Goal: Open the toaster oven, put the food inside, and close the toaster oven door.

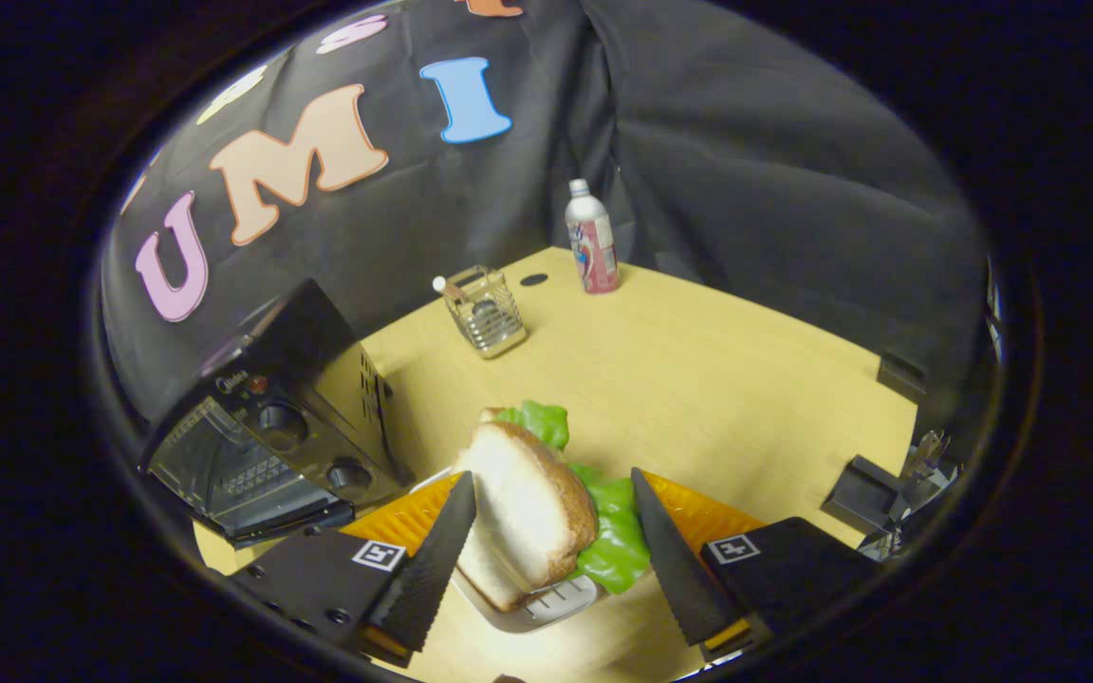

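Wooden table (698, 379) ahead; the gripper (554, 512) pinches, seemingly, the sandwich (532, 503) between both fingers, lifted over its tray (556, 607), toaster oven (271, 427) waiting beside with door open.

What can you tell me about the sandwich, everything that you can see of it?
The sandwich sits between the fingers of the gripper. It has pale bread with a brown crust and green lettuce sticking out behind and beside it. It stands tilted, on edge, over a light tray. One finger touches the bread; the other stands just off the lettuce, so a firm grip cannot be confirmed. The toaster oven stands beside it, door open.
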A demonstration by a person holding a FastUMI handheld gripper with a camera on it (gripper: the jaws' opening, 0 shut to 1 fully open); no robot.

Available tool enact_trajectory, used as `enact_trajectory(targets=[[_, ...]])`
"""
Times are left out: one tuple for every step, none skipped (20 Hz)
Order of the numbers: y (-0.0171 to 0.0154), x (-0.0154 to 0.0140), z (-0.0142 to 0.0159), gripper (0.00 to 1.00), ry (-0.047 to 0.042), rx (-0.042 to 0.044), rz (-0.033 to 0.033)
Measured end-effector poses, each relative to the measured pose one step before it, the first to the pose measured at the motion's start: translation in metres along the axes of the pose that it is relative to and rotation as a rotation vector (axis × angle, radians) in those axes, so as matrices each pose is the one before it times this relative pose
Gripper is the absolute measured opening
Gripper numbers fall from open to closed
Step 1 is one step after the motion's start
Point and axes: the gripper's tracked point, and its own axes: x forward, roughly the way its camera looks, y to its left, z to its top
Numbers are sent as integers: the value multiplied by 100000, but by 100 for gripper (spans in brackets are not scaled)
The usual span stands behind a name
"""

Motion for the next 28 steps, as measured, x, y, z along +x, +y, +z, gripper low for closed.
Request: enact_trajectory(targets=[[197, 422, 160, 93, -444, 1698, 589], [-145, -168, -84, 87, 1247, 1678, 508], [137, 20, 181, 82, 322, 2370, 623], [19, -69, -83, 78, -315, 2407, 803], [344, 2, 177, 69, -899, 1757, 1591], [511, 40, 99, 60, -1800, 2148, 3257], [113, 183, 322, 51, -1394, 1155, 1674], [-241, -3, -190, 42, 401, 1038, 59], [222, 32, 417, 33, -650, 2209, 888], [325, -266, 123, 31, -835, 482, 994], [-123, -62, 286, 28, -487, -454, -678], [106, -89, 121, 26, -592, -627, -330], [223, -394, 345, 26, -904, -979, -371], [385, -454, 602, 26, -1667, -618, 145], [501, -517, 696, 26, -2083, 196, 274], [568, -485, 684, 26, -2072, 580, 341], [604, -564, 668, 26, -1712, 459, 368], [604, -653, 605, 26, -1423, 139, 521], [682, -731, 387, 26, -687, 253, 590], [694, -642, -63, 26, -116, 217, 454], [640, -712, -166, 26, 124, 0, 460], [818, -725, -275, 26, 287, 43, 819], [899, -660, -376, 26, 648, 132, 1084], [902, -637, -538, 26, 1057, 1, 1104], [838, -510, -583, 26, 1166, -49, 1201], [858, -437, -777, 26, 1516, 22, 1294], [937, -406, -868, 26, 1842, 202, 1380], [999, -364, -989, 26, 1687, 169, 1700]])
